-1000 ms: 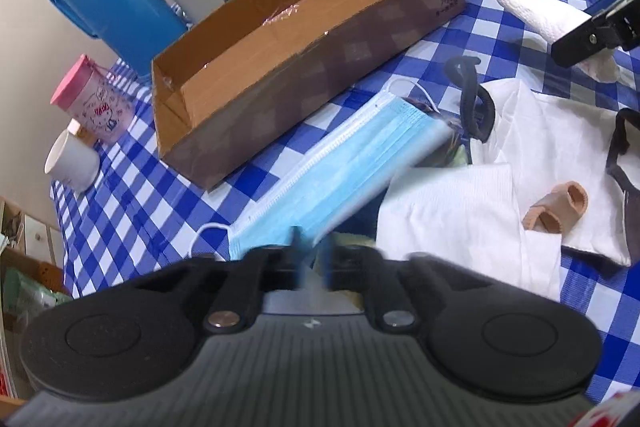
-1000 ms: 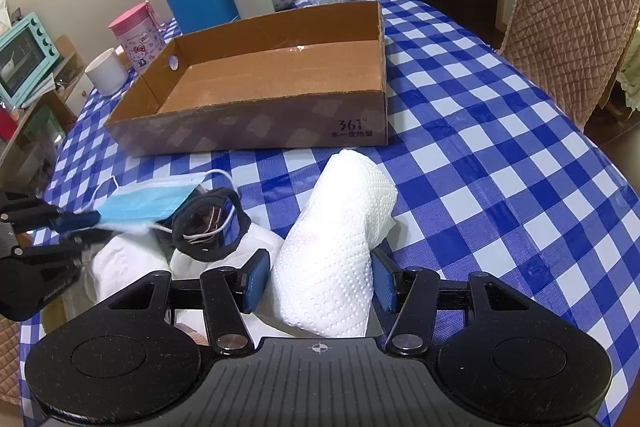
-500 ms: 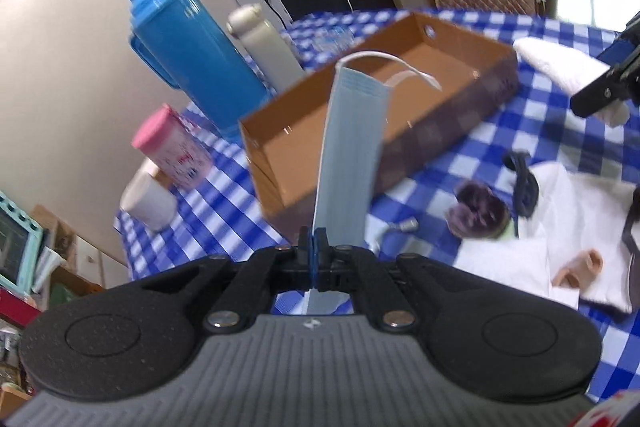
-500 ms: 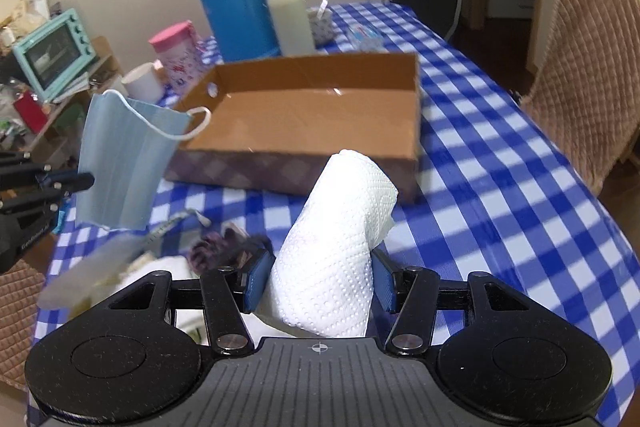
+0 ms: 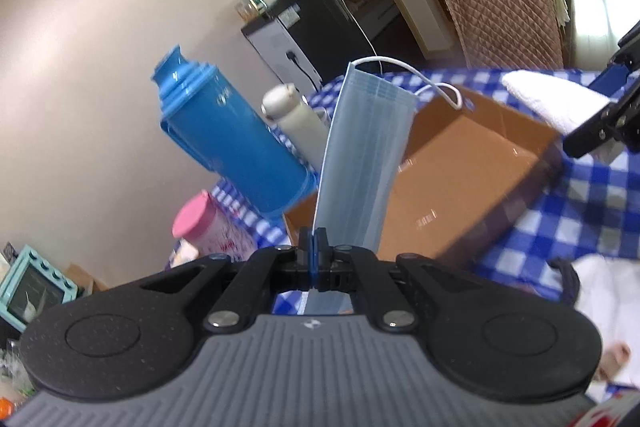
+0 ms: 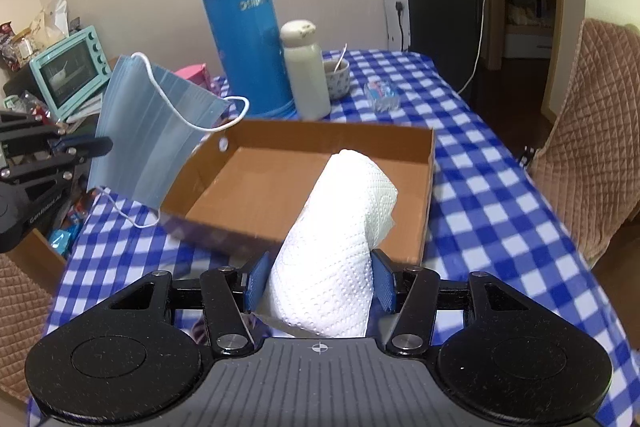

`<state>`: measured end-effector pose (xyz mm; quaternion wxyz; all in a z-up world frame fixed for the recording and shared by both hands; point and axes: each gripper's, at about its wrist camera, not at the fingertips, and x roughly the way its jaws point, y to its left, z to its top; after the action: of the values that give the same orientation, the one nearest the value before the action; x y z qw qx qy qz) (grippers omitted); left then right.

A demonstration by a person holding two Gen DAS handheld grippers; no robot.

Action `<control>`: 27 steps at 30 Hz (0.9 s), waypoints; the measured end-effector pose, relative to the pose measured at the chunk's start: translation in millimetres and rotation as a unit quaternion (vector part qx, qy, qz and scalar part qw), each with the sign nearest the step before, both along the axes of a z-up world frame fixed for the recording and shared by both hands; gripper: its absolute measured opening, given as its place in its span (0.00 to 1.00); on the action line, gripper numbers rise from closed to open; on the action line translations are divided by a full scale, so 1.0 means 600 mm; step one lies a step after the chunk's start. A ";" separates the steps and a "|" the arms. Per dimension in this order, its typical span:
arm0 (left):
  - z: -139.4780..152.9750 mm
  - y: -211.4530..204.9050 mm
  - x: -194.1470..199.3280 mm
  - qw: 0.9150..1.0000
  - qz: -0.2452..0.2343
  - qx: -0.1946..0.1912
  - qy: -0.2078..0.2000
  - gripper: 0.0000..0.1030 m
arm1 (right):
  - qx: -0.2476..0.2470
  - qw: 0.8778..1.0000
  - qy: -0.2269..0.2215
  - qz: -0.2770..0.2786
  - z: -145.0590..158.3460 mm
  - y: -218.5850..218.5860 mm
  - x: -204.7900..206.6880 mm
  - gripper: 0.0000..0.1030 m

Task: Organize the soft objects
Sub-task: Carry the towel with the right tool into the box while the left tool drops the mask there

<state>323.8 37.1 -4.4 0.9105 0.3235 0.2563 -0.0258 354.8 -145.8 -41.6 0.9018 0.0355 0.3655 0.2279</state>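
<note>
My left gripper (image 5: pixel 315 241) is shut on a light blue face mask (image 5: pixel 366 155), held up in the air left of the open cardboard box (image 5: pixel 472 163). In the right wrist view the left gripper (image 6: pixel 90 147) holds the mask (image 6: pixel 148 131) near the box's left corner. My right gripper (image 6: pixel 318 279) is shut on a rolled white paper towel (image 6: pixel 340 247), raised in front of the box (image 6: pixel 288 183). In the left wrist view the towel (image 5: pixel 556 99) and right gripper (image 5: pixel 600 127) are at the far right.
A blue thermos (image 6: pixel 248 39), a white bottle (image 6: pixel 306 75) and a small cup (image 6: pixel 336 77) stand behind the box. A pink-lidded cup (image 5: pixel 212 231) stands left of it. White cloths (image 5: pixel 608 303) lie on the checked tablecloth (image 6: pixel 492 195). A padded chair (image 6: pixel 592 139) stands to the right.
Both grippers have risen from the table and moved toward the box. The mask now hangs in the air, and the towel is carried over the box's near edge.
</note>
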 end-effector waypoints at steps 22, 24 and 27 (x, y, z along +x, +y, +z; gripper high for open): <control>-0.141 -0.028 0.210 0.995 -0.023 -0.044 0.083 0.09 | -0.021 0.999 0.007 -0.025 -0.042 -0.007 0.159 0.52; -0.153 -0.017 0.217 0.989 -0.014 -0.085 0.116 0.11 | -0.022 0.999 0.011 -0.027 -0.048 -0.008 0.165 0.53; -0.159 0.004 0.217 0.979 0.002 -0.138 0.150 0.21 | -0.025 0.999 0.013 -0.028 -0.053 -0.008 0.171 0.53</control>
<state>453.9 39.4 -99.8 0.8976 0.1871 0.3844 -0.1076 457.6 -150.4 -73.5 0.9036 0.0264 0.3814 0.1934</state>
